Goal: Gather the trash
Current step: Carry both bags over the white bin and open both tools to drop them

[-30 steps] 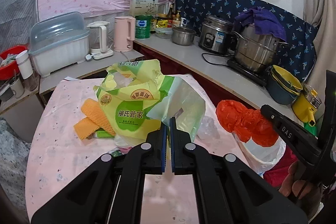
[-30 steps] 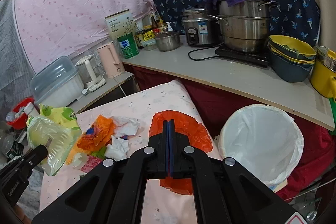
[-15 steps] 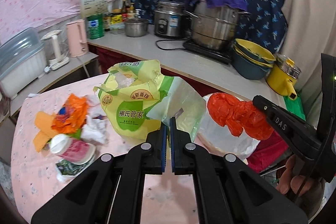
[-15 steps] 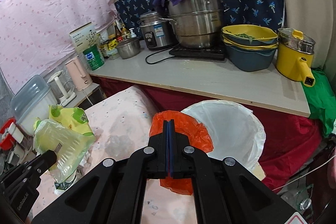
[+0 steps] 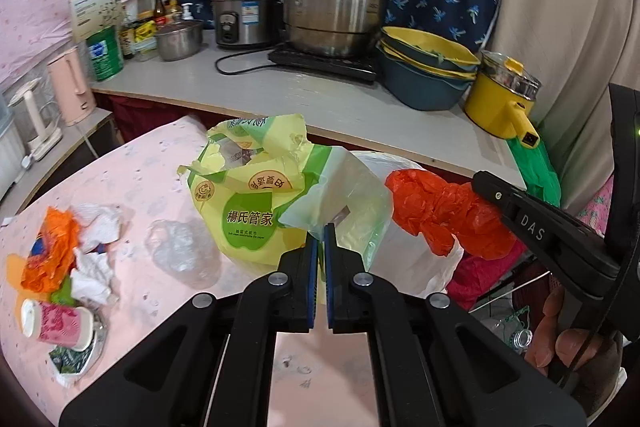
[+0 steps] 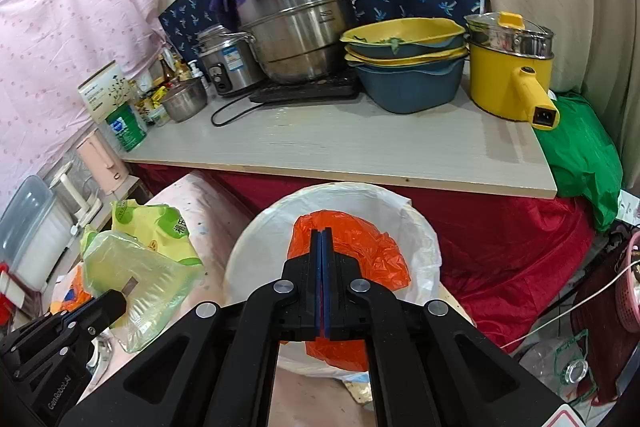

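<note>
My left gripper [image 5: 320,229] is shut on a yellow-green plastic wrapper [image 5: 260,195], held up over the right end of the pink table [image 5: 152,167]. My right gripper [image 6: 322,233] is shut on an orange plastic bag [image 6: 360,251], which hangs right above the white-lined trash bin [image 6: 256,247]. In the left wrist view the orange bag [image 5: 440,211] and the right gripper [image 5: 476,181] appear at the right, over the bin's white liner [image 5: 408,267]. More trash lies at the table's left: an orange wrapper [image 5: 48,255], crumpled tissues [image 5: 96,251], a pink cup [image 5: 56,323], a clear plastic piece [image 5: 180,251].
A counter [image 6: 360,147] runs behind the bin with a steel pot [image 6: 296,27], rice cooker [image 6: 228,63], stacked bowls [image 6: 404,63] and a yellow pot [image 6: 508,79]. A green bag [image 6: 580,155] lies at its right end. Red cloth [image 6: 500,239] hangs below. A person's hand [image 5: 568,339] holds the right gripper.
Both grippers swung right with their loads, from over the table toward the bin. The orange bag now hangs over the bin's opening; the wrapper is at the table's right end.
</note>
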The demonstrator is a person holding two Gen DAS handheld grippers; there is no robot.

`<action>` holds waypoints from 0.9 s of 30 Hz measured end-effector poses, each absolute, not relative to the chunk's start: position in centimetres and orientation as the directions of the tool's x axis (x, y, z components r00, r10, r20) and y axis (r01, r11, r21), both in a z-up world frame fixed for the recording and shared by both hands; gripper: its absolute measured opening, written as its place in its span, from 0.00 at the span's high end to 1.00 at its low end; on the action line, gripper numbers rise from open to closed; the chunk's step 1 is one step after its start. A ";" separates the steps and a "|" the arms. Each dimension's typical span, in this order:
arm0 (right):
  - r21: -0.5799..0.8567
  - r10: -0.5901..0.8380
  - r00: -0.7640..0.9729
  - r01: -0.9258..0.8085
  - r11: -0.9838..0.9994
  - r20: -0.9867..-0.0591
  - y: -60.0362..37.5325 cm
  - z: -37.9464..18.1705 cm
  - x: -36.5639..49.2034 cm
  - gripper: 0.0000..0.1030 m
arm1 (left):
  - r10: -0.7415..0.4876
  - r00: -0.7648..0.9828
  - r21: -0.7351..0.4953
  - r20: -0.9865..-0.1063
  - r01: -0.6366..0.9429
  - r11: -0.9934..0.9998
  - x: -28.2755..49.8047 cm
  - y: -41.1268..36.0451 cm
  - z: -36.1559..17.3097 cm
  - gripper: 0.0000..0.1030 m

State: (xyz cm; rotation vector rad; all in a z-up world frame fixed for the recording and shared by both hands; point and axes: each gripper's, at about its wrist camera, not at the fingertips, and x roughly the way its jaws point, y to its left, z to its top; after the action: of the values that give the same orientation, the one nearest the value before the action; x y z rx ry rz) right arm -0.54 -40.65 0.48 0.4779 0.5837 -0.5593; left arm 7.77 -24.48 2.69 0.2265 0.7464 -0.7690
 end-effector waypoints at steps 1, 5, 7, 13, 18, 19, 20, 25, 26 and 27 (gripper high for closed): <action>0.260 -0.353 0.693 0.615 0.744 -0.629 -41.0 0.3 -0.6 0.99 | -0.550 0.473 -0.074 -0.689 0.709 0.702 7.8 -25.2 2.4 0.97; 0.264 -0.361 0.679 0.635 0.726 -0.639 -42.4 -0.6 -0.5 0.99 | -0.557 0.434 -0.077 -0.708 0.737 0.672 8.0 -27.4 1.2 0.97; 0.269 -0.360 0.676 0.640 0.720 -0.643 -42.9 -0.9 -0.4 0.99 | -0.562 0.408 -0.086 -0.720 0.750 0.656 8.0 -28.5 0.6 0.96; 0.279 -0.342 0.678 0.632 0.722 -0.650 -43.8 -1.7 0.2 0.98 | -0.558 0.402 -0.077 -0.726 0.759 0.647 7.8 -30.0 -0.4 0.76; 0.284 -0.339 0.680 0.631 0.722 -0.650 -43.6 -1.9 0.5 0.93 | -0.544 0.440 -0.061 -0.715 0.736 0.674 8.0 -29.4 -0.4 0.53; 0.285 -0.338 0.681 0.631 0.721 -0.650 -43.5 -2.0 0.5 0.91 | -0.538 0.446 -0.056 -0.715 0.731 0.680 8.1 -29.2 -0.4 0.51; 0.287 -0.337 0.681 0.631 0.721 -0.649 -43.4 -1.9 0.5 0.90 | -0.534 0.453 -0.054 -0.714 0.725 0.686 8.2 -29.0 -0.4 0.49; 0.283 -0.341 0.689 0.623 0.729 -0.640 -42.4 -1.3 0.7 0.82 | -0.525 0.472 -0.066 -0.709 0.696 0.715 8.8 -27.2 0.0 0.48; 0.282 -0.341 0.691 0.621 0.731 -0.637 -42.1 -1.1 0.7 0.81 | -0.523 0.477 -0.067 -0.706 0.690 0.720 8.8 -26.8 0.2 0.48; 0.280 -0.340 0.692 0.618 0.734 -0.636 -41.8 -1.0 0.8 0.80 | -0.521 0.484 -0.067 -0.703 0.684 0.726 8.9 -26.4 0.3 0.48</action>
State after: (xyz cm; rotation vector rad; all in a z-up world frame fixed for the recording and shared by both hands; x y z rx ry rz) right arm 0.79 -41.80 -0.96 0.5081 0.5908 -0.5619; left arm 8.90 -26.36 0.32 0.2352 0.7688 -0.7418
